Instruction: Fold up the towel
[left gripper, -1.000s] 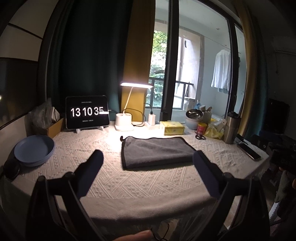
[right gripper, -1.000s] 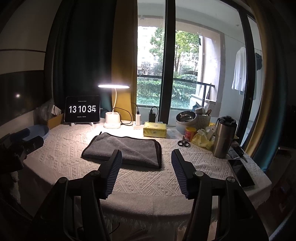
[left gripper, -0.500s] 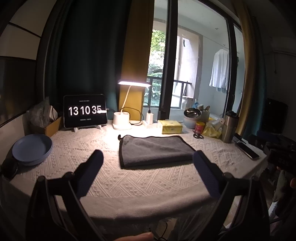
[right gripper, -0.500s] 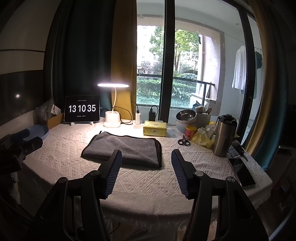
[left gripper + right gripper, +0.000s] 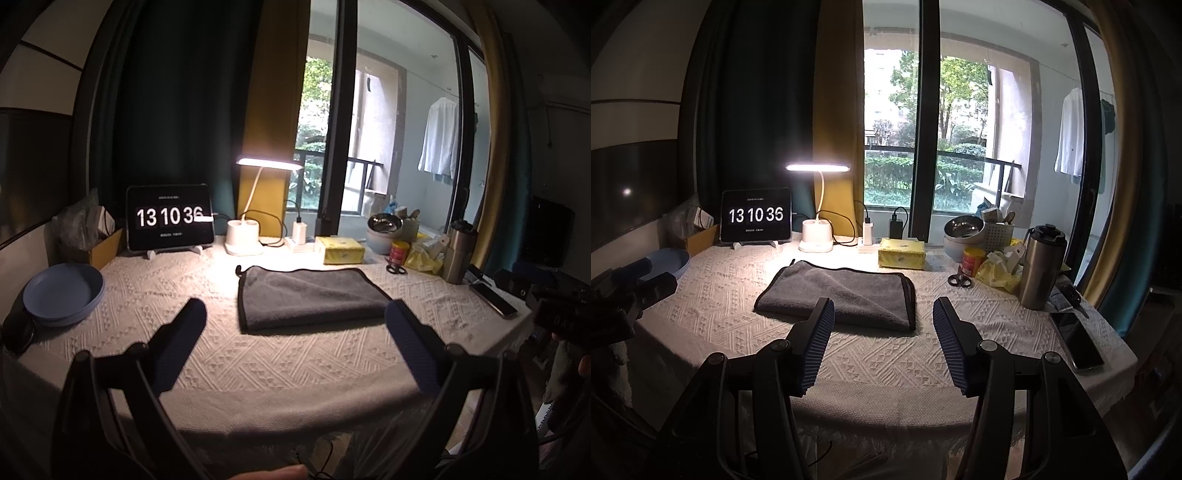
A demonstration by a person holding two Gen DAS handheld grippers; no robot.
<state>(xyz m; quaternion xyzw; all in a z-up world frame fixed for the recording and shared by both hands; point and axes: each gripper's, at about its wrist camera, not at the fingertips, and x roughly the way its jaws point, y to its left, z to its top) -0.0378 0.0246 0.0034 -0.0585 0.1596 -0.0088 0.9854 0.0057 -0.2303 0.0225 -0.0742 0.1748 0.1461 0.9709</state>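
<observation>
While both my grippers hang off the near edge of the table [image 5: 849, 369], neither holds anything: the left gripper [image 5: 295, 317] has its jaws spread wide, and the right gripper [image 5: 882, 306] has its jaws parted too, though less widely. Beyond them the towel [image 5: 310, 295], grey with a dark trimmed border, lies flat on the white knitted cloth in the middle of the table, well apart from my fingertips [image 5: 194, 314]. It looks already doubled over once, with the rounded fold toward the near edge and the bound edges along the sides.

To fold it well, I judge I should come in low, each gripper taking one corner on the same short side, pinching both layers together so the lower one does not slide. Then lift just clear of the cloth, carry that side across to meet the opposite one, and line up the trimmed borders before letting go.

Farther out, toward the far left corner, a tablet [image 5: 756, 216] on a stand reads 13 10 36; the small print above and below the digits is too fine to read. A lit desk lamp [image 5: 816, 206] stands just beside it
</observation>
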